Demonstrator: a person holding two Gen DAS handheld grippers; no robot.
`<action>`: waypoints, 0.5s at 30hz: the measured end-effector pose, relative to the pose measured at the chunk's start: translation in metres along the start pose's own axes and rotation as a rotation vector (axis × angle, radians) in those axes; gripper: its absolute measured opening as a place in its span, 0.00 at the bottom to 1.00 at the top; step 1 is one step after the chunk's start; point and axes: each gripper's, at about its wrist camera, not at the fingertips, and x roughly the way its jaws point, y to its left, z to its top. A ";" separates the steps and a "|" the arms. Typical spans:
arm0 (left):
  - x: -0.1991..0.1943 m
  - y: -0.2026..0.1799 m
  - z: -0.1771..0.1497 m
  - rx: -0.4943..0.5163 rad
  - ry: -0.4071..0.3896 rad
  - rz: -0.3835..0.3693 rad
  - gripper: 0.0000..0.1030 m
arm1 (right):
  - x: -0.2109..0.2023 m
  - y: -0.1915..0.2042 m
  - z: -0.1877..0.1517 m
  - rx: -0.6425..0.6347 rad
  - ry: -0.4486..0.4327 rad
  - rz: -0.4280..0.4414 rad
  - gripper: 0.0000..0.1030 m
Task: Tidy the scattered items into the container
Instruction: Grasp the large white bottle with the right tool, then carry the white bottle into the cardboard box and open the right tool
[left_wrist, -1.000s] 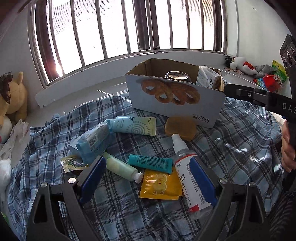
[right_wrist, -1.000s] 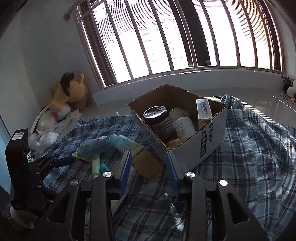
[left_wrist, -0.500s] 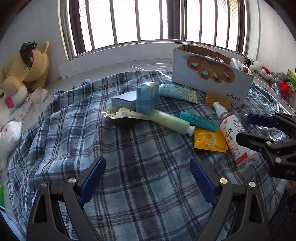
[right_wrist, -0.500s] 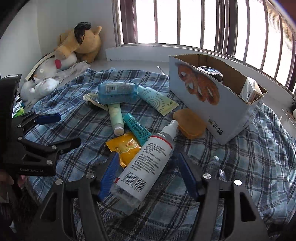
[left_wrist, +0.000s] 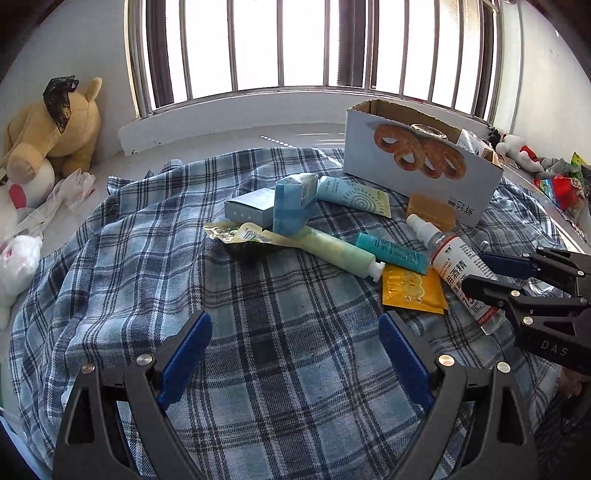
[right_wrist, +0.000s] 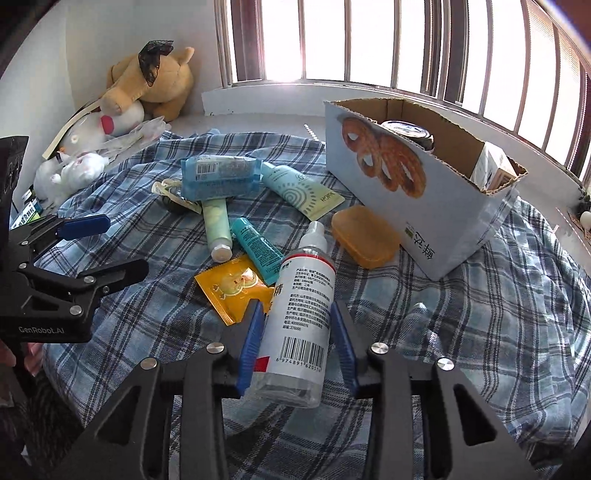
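Note:
A cardboard box (left_wrist: 424, 173) printed with pretzels stands at the back right of a plaid cloth and also shows in the right wrist view (right_wrist: 424, 184). Scattered before it lie a white spray bottle (right_wrist: 301, 306), an orange sachet (right_wrist: 232, 288), a teal tube (right_wrist: 256, 245), a pale green tube (right_wrist: 216, 225), a blue pack (right_wrist: 219, 177), a patterned tube (right_wrist: 303, 192) and an orange case (right_wrist: 364, 236). My right gripper (right_wrist: 297, 332) straddles the spray bottle's body, jaws close to its sides, still lying on the cloth. My left gripper (left_wrist: 295, 350) is open and empty over bare cloth.
Plush toys (left_wrist: 48, 133) sit at the left by the window sill. More toys and packets (left_wrist: 535, 166) lie at the far right. The box holds a dark-lidded jar (right_wrist: 406, 129) and a small carton (right_wrist: 495, 170). The plaid cloth (left_wrist: 258, 369) is rumpled at its edges.
Both grippers pulled back from the box toward the near cloth. My right gripper lowered around the spray bottle and its jaws narrowed on it. My left gripper stayed open.

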 end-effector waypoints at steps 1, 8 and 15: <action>0.000 -0.004 0.002 0.008 -0.002 0.014 0.91 | -0.002 0.000 0.000 -0.007 -0.010 -0.003 0.34; -0.001 -0.022 0.009 0.029 -0.015 0.025 0.91 | 0.001 0.016 -0.002 -0.127 0.004 -0.070 0.39; 0.004 -0.022 0.003 0.013 0.013 0.016 0.91 | 0.016 0.003 -0.007 -0.063 0.095 -0.050 0.43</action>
